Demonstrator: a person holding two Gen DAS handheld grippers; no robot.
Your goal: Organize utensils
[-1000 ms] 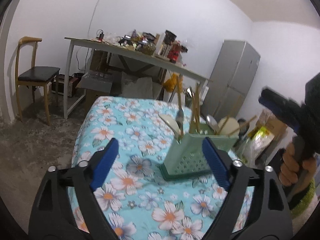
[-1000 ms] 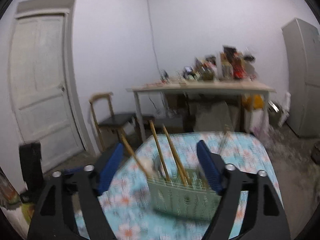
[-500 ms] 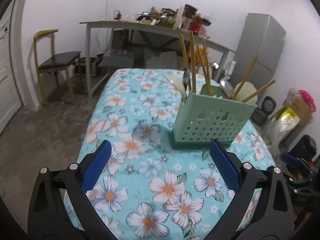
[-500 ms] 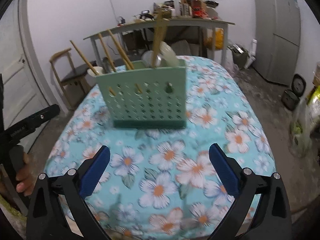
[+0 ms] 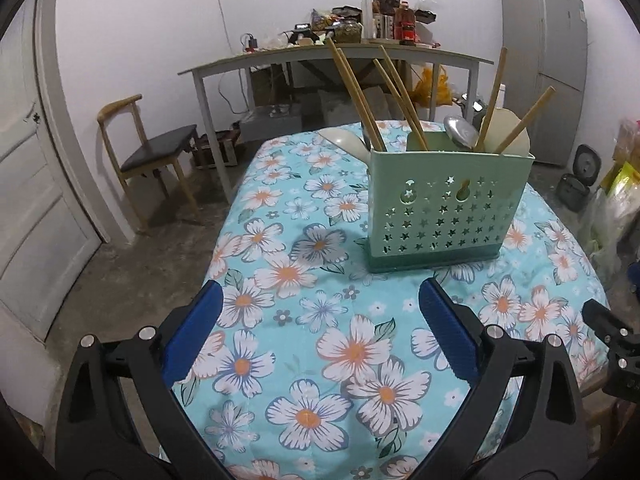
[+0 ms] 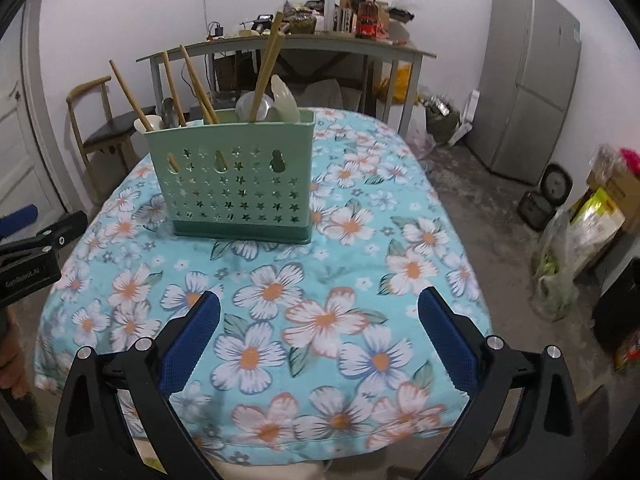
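Chopsticks [image 5: 358, 92] and what look like spoons [image 6: 280, 98] stand in the green caddy [image 5: 448, 210] mid-table [image 6: 400, 216]; left gripper [image 5: 320, 332] and right gripper [image 6: 318, 332] hover spread wide, empty.

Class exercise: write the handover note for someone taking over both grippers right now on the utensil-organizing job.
Left gripper: open, empty, hovering over the floral tablecloth.
Right gripper: open, empty, also back from the holder.
The green utensil holder stands upright on the table, holding wooden chopsticks, a metal spoon and pale ladles.
Done: no loose utensils show on the cloth.
Left: apparently nothing to pick up; check the sorting between compartments, which cannot be told from here.
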